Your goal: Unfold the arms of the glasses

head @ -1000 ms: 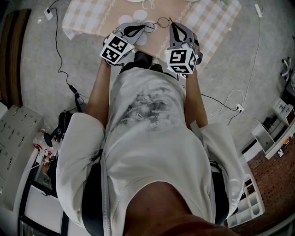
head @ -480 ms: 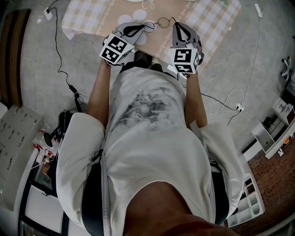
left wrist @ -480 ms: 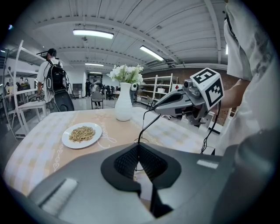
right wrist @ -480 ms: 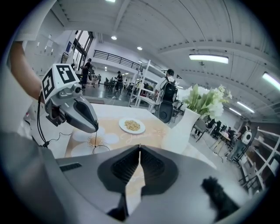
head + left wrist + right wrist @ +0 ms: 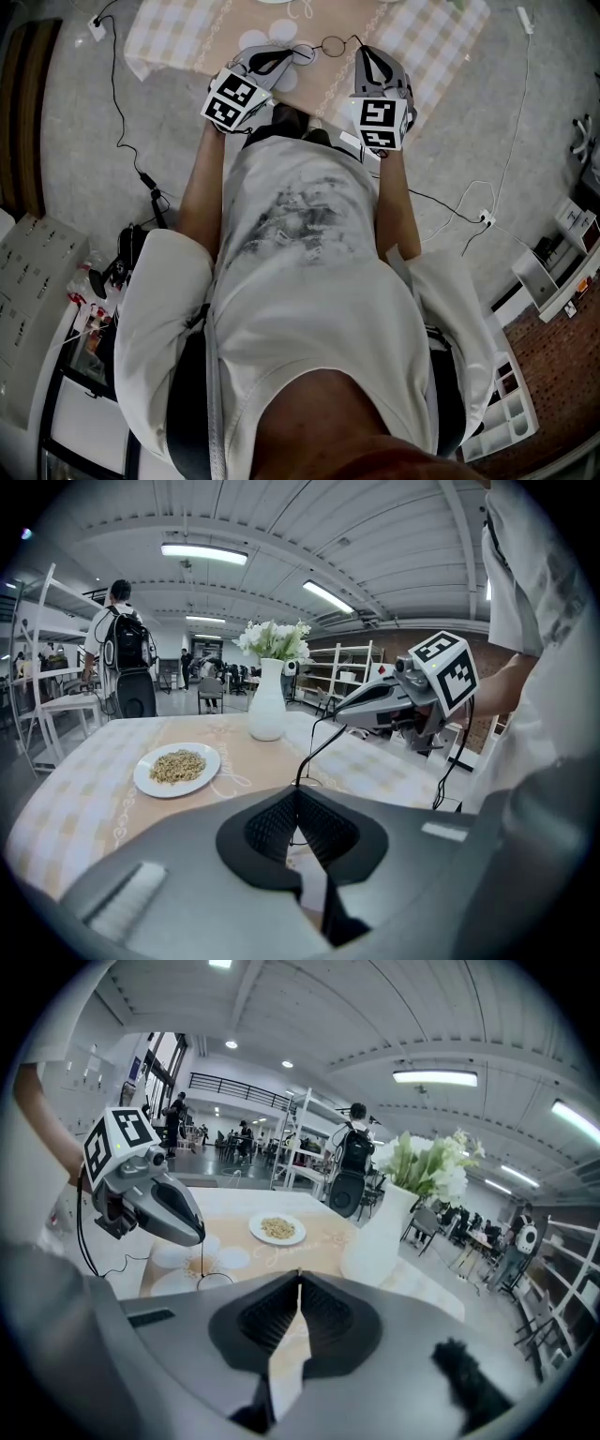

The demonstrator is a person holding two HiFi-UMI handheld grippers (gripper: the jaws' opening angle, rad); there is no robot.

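Round wire glasses (image 5: 333, 43) hang in the air over the tabletop's (image 5: 422, 47) near edge. The left gripper's (image 5: 298, 803) fingers pinch the frame. The right gripper's (image 5: 298, 1283) fingers are closed on an arm's tip.

Hardly anything can be read. A line of pale cursive script runs along the tablecloth (image 5: 328, 1239) just beside the plate (image 5: 298, 1237), on the side of the plate nearer the vase (image 5: 380, 1232) — its curled letters are too small to make out. Well apart from the plate, the left marker cube (image 5: 233, 99) and the right marker cube (image 5: 380, 123) bear black-and-white square patterns — no letters, no numbers.
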